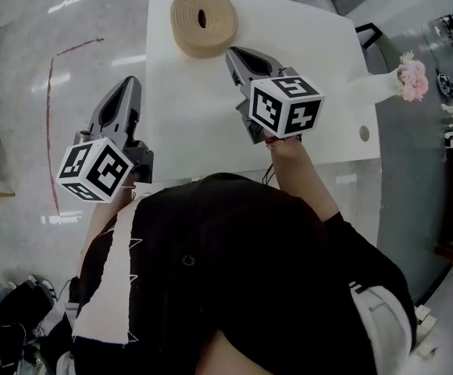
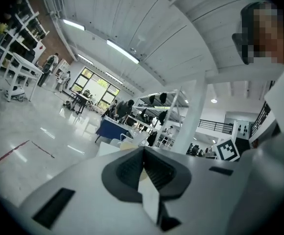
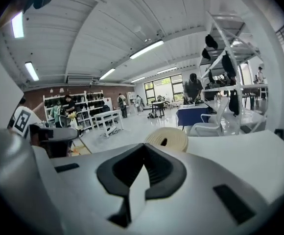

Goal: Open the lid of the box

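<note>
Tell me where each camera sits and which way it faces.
Head view: on the person's head, looking steeply down at the table and round box; shows left gripper, right gripper, torso.
Left gripper view: on the left gripper, facing out across the hall; own shut jaws.
Right gripper view: on the right gripper, facing the box; own shut jaws.
Shared: the box, in head and right gripper views.

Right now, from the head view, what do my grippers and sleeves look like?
Both the left gripper and right gripper have pale grey tapering bodies with dark ribbed pads. Each carries a white cube printed with black square markers. The person wears a black top with short sleeves.
</note>
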Demonstrator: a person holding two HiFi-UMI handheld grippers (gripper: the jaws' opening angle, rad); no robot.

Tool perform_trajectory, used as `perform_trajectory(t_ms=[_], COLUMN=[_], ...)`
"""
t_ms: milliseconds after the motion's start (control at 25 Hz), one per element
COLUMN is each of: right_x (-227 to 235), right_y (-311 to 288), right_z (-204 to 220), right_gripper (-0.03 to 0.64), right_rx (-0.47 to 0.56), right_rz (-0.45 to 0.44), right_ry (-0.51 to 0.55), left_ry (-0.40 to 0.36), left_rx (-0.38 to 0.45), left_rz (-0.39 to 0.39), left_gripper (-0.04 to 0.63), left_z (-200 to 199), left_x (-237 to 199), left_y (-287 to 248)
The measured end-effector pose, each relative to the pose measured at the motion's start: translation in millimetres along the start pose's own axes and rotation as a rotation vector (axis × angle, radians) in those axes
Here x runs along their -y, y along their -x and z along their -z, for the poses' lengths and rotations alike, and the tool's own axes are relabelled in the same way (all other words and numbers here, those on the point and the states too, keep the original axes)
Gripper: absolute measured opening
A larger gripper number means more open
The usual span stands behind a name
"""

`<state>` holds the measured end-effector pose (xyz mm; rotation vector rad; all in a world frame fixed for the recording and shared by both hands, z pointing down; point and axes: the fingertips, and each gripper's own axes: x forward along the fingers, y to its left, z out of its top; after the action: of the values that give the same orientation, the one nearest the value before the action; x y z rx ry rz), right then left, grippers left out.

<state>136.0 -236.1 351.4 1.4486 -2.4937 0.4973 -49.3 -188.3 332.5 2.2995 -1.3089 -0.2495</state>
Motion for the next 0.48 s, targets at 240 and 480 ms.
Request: perform_trajectory(t_ms=[240, 480], right_x=[19, 15], right_y=[-35, -65], right_z=[-6, 8], right_gripper=[0.003, 0.003], right_rx=[-0.039, -0.124], right_rz=[-0.023, -0.088], right_ry=[0.215, 0.368], left_ry=[0.008, 0.004], left_rx=[0.013, 0.015], left_rz=[-0.105, -0.162], left_gripper=[0.009, 0.009], left_z=[6, 2], left_x=[-17, -27], left_y=[5, 12])
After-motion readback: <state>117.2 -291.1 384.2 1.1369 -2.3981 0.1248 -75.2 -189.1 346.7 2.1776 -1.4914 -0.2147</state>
